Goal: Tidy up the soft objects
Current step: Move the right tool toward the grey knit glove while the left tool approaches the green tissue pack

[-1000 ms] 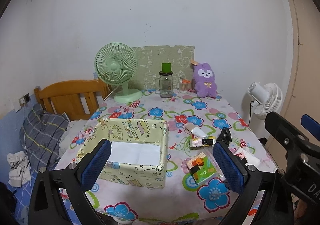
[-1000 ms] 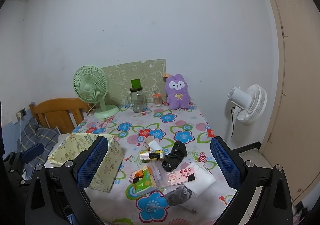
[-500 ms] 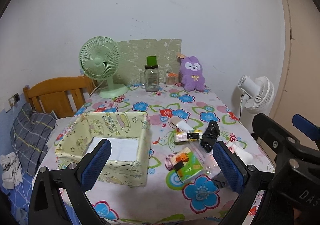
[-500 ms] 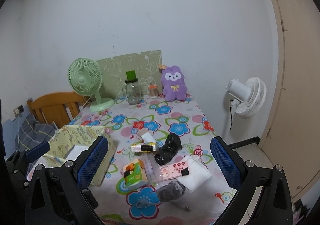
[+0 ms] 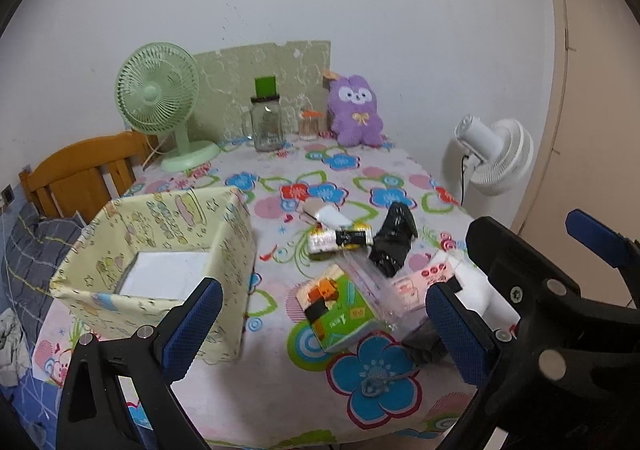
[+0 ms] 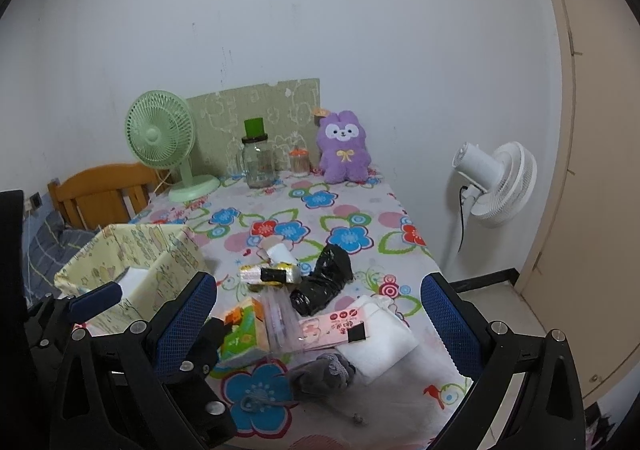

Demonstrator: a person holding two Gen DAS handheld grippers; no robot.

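Observation:
A yellow patterned fabric box stands at the table's left, with something white inside. To its right lies a heap: a green tissue pack, a black bag, a yellow-black packet, a pink-printed clear pouch, a white folded cloth and a grey soft item. A purple plush rabbit sits at the back. My left gripper is open above the near table edge. My right gripper is open over the heap.
A green desk fan, a glass jar with a green lid and a small orange-capped jar stand along the back wall. A white floor fan is right of the table. A wooden chair stands left.
Both views have shifted left to right across the table: the box and heap sit lower and closer. Both grippers have stayed open.

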